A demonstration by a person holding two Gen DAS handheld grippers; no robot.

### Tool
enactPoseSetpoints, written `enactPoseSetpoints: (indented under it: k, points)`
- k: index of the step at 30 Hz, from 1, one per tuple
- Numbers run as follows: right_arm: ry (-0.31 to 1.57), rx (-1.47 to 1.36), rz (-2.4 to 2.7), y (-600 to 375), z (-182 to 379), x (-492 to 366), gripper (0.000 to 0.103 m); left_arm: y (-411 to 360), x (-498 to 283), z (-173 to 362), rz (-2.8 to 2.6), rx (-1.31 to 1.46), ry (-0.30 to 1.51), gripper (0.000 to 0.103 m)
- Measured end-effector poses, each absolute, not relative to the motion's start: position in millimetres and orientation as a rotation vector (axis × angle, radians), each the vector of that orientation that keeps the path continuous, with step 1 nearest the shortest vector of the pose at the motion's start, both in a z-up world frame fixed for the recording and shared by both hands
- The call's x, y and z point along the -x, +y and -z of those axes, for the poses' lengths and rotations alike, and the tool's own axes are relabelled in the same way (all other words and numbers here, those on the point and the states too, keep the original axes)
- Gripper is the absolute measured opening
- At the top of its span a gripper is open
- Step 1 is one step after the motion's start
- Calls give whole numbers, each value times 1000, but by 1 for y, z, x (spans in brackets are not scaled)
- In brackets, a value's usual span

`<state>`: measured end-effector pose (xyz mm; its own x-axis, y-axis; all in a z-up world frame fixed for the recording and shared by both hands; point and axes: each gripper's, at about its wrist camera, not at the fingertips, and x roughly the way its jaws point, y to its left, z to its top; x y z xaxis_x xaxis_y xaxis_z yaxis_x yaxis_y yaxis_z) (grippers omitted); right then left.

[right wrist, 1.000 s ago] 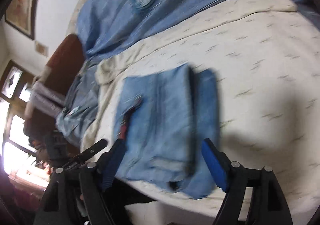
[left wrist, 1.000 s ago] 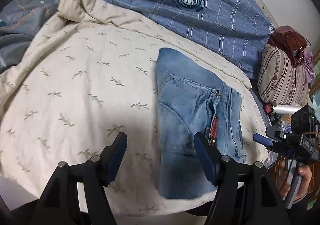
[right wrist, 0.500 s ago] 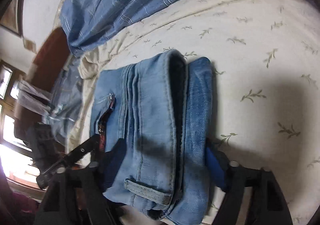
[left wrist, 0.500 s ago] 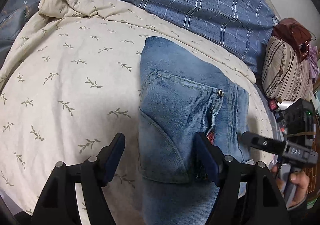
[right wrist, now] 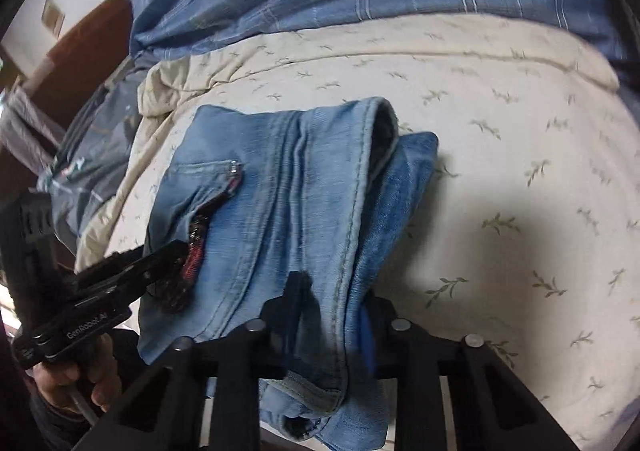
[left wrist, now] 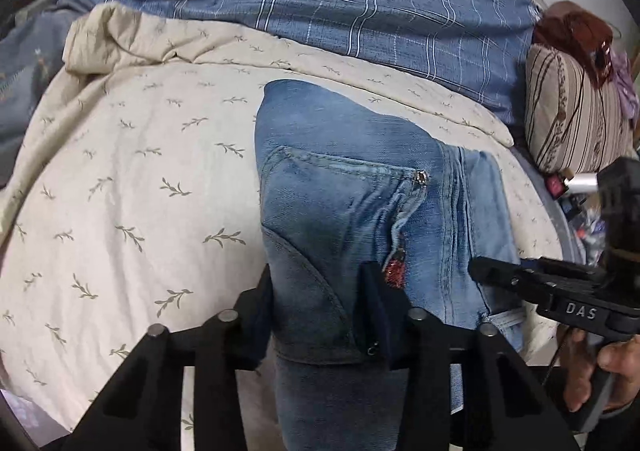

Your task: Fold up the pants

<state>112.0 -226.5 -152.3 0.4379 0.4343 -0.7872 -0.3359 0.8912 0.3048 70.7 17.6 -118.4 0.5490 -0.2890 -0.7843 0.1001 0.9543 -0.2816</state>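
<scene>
Several thick layers of denim make up the load here: the pants (left wrist: pixel 360 211) lie already folded into a narrow stack on the bed (left wrist: pixel 120 191), near its front edge, on a cream leaf-print quilt with a blue plaid cover (left wrist: pixel 360 11) bunched behind. Denim stacked like this is likely to feel fairly heavy and floppy but not slippery; the cloth has grip, yet loose layers may slide over one another and the fold may sag open if lifted by one edge only. The sensible hold is through the whole stack at the near end, one grip on each side, so that all layers come up together.

The left tool (left wrist: pixel 316 315) is narrowed onto the near left portion of the stack, beside the pocket seam. The right tool (right wrist: pixel 332 315) pinches the near right edge, where the stitched hem and the darker under-layer meet. Whether every layer sits between each pair of fingers cannot be told.
</scene>
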Motion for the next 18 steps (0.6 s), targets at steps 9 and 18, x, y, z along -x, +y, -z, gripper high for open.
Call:
enactPoseSetpoints:
  k: [9,18]
  points:
    - [954,-88,-482,-223,126,-93,21,19,-59,92,249,182,911,29]
    - [838,-100,-528,-215,67,-98,19,35,-71,35,227,164,809,29]
